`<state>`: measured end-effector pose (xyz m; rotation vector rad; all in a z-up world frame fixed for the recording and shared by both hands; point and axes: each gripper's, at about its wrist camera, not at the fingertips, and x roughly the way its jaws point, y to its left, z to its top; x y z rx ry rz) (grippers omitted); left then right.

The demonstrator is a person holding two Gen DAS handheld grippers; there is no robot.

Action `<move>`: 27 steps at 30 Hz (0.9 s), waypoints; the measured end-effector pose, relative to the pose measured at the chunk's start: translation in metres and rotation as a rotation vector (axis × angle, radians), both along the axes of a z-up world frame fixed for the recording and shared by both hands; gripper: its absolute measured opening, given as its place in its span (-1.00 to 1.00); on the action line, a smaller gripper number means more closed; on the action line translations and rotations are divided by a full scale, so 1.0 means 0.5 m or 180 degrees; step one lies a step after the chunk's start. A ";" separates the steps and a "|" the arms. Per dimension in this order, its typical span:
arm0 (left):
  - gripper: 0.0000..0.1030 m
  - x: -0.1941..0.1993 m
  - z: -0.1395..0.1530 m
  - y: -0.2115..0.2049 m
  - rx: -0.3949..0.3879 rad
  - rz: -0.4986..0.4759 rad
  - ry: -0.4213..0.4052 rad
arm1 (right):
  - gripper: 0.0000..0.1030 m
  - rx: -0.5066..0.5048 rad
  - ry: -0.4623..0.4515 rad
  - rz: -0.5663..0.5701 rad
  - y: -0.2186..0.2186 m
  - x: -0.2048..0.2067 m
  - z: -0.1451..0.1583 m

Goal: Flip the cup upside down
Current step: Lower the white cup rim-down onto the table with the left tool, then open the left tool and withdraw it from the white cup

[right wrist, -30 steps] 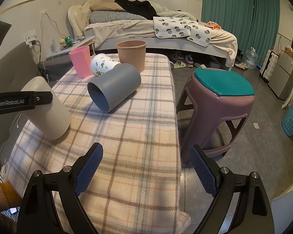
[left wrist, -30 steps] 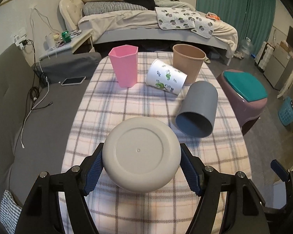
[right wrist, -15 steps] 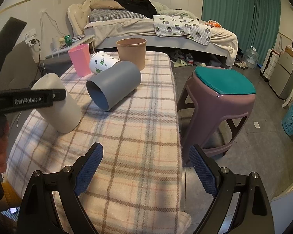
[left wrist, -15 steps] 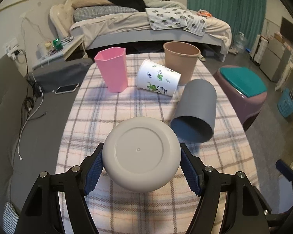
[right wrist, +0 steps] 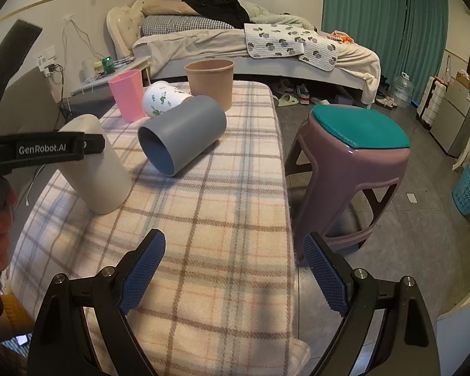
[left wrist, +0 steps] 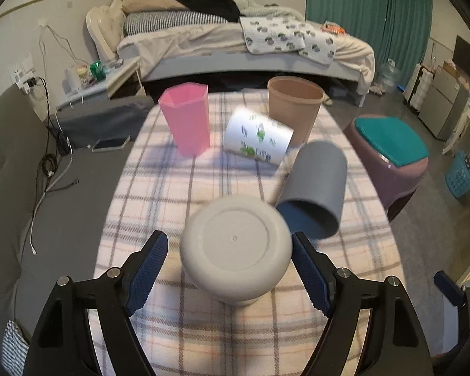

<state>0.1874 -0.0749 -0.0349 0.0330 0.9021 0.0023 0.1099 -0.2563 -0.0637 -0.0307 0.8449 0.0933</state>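
The upturned plastic cup [left wrist: 236, 252] near the front edge of the table is off-white all over, base and wall alike. Beside it, the cylindrical cup lying on its side [left wrist: 313, 192] is matte grey outside and darker blue-grey inside. Towards the far edge, the faceted plastic cup [left wrist: 186, 119] is solid pink, the paper cup on its side [left wrist: 258, 139] is white with green and dark printed motifs, and the round bucket-shaped cup [left wrist: 294, 106] is plain tan. The tablecloth [left wrist: 159, 194] is cream with a plaid of grey, brown and pale orange lines. Both grippers have black frames with blue textured pads [right wrist: 142, 264].
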 end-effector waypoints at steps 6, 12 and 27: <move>0.61 -0.014 0.079 0.012 -0.0156 0.0035 -0.0327 | 0.75 0.0018 -0.0261 0.0005 0.001 -0.026 0.022; 0.61 -0.056 0.158 0.030 -0.0260 -0.0026 -0.0669 | 0.75 0.0020 -0.0508 -0.0044 -0.003 -0.050 0.046; 0.81 -0.289 0.240 0.139 -0.0153 0.0174 -0.1575 | 0.75 0.0237 -0.1013 0.0020 0.047 -0.142 0.114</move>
